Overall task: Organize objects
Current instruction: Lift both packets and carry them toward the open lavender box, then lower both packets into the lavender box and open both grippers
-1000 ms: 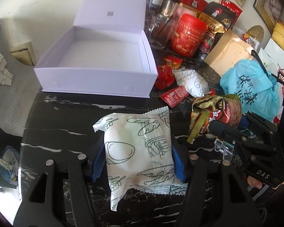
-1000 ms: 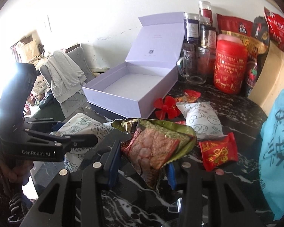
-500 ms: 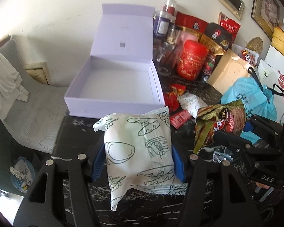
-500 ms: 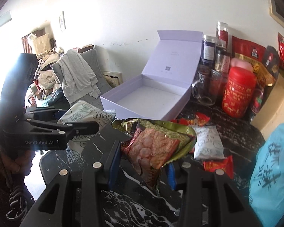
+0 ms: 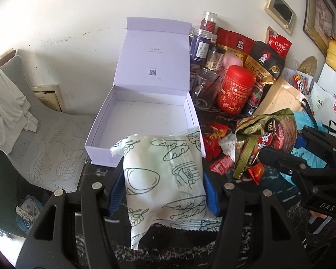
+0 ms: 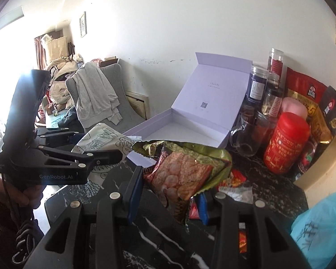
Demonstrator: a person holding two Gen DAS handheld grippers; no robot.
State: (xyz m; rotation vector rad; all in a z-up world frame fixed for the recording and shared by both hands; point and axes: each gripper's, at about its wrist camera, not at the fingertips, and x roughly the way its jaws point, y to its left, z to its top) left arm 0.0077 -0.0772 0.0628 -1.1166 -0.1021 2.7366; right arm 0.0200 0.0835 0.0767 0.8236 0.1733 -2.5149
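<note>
My left gripper [image 5: 164, 186] is shut on a white snack packet [image 5: 159, 157] printed with bread drawings, its blue pads pressing both sides. My right gripper [image 6: 169, 195] is shut on a crumpled green and red snack bag [image 6: 183, 170]. Both packets hang above the black marble table [image 6: 145, 235]. An open, empty lavender box [image 5: 100, 154] with its lid upright sits just beyond them. The right wrist view shows the left gripper [image 6: 100, 148] and its white packet [image 6: 100, 136] at the left, near the box [image 6: 145, 125]. The left wrist view shows the green bag [image 5: 266, 134] at the right.
Right of the box stand a glass mug [image 5: 205, 92], a red canister [image 5: 235, 89], jars and snack bags. Small red packets [image 5: 215, 143] lie on the table. A blue plastic bag [image 6: 320, 226] is at the right. A grey chair [image 5: 44, 139] draped with a garment stands at the left.
Both grippers have risen from the table with their packets still held. The box now looks smaller and farther below in both views.
</note>
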